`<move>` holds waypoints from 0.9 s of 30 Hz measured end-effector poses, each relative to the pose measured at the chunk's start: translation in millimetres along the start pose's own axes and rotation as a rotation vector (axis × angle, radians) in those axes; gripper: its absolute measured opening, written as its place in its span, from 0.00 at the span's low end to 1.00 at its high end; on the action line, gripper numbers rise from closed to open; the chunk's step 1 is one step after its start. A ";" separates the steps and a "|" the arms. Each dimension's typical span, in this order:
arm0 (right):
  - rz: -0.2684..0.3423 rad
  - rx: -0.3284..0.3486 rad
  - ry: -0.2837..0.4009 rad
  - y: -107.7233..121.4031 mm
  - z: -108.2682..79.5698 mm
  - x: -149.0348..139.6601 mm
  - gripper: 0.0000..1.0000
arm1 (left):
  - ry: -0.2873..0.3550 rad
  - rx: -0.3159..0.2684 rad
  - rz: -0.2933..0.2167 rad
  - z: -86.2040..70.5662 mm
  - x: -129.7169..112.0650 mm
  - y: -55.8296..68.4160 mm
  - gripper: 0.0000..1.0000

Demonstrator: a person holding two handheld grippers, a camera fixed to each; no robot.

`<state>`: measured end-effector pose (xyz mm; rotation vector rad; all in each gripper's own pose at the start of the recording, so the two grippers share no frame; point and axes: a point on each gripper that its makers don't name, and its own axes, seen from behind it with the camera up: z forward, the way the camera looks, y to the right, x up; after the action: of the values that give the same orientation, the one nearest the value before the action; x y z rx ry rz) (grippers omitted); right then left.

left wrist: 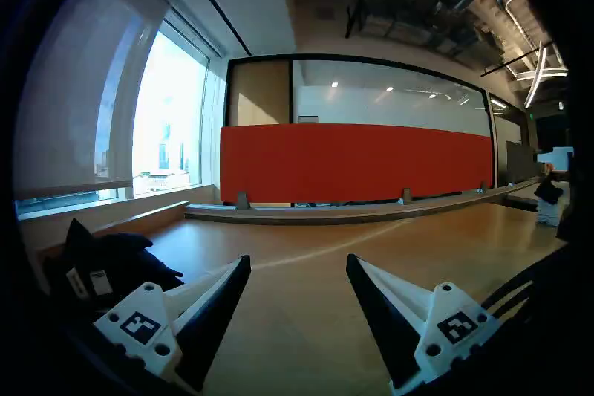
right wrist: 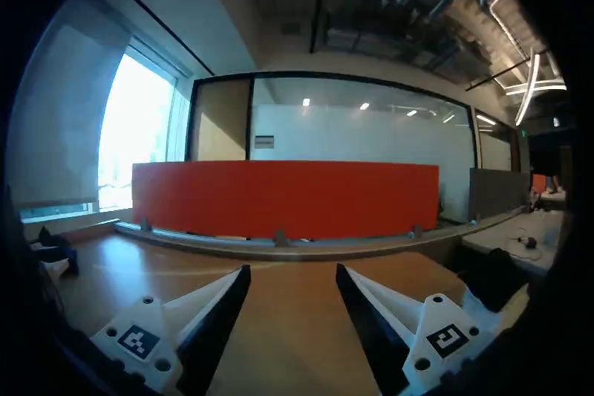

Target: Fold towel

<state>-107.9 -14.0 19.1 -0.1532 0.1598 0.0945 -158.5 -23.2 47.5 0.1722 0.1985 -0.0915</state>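
My left gripper [left wrist: 297, 258] hovers open over a bare wooden table [left wrist: 312, 322], with nothing between its white fingers [left wrist: 208, 299]. A dark fabric bundle [left wrist: 111, 262] with white tags lies at the table's left edge, left of the left finger; I cannot tell whether it is the towel. My right gripper [right wrist: 292, 268] is also open and holds nothing above the same wooden table [right wrist: 297, 336]. In the right gripper view a small dark heap [right wrist: 56, 251] lies far left and a dark object [right wrist: 494, 273] sits at the right.
A long red divider panel [left wrist: 356, 162] stands along the table's far edge, with glass walls behind it. A bright window [left wrist: 167, 121] and a sill run along the left. Another desk with cables [right wrist: 527, 236] lies to the far right.
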 end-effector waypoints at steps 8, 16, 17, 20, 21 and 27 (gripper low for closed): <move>0.004 -0.011 -0.017 13.8 3.4 -40.6 0.89 | 0.000 0.000 0.000 0.0 0.2 -0.2 0.95; 0.011 -0.018 -0.025 18.1 1.4 -67.5 0.89 | 0.000 0.000 0.000 0.2 0.0 0.1 0.96; 0.010 -0.019 -0.024 18.3 1.1 -70.0 0.89 | 0.000 0.000 0.000 0.4 0.0 0.1 0.96; 0.008 -0.017 -0.025 18.1 0.4 -75.9 0.89 | 0.000 0.000 0.000 0.6 0.0 0.1 0.96; 0.007 -0.016 -0.025 17.9 0.1 -77.6 0.89 | 0.000 0.000 0.000 0.7 0.0 0.1 0.96; 0.012 -0.008 -0.019 17.2 0.5 -80.7 0.89 | 0.000 0.000 0.000 0.6 -0.1 0.0 0.96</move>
<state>-188.9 -3.6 30.4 -0.1598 0.1416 0.1088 -158.5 -23.3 48.1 0.1721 0.1989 -0.0913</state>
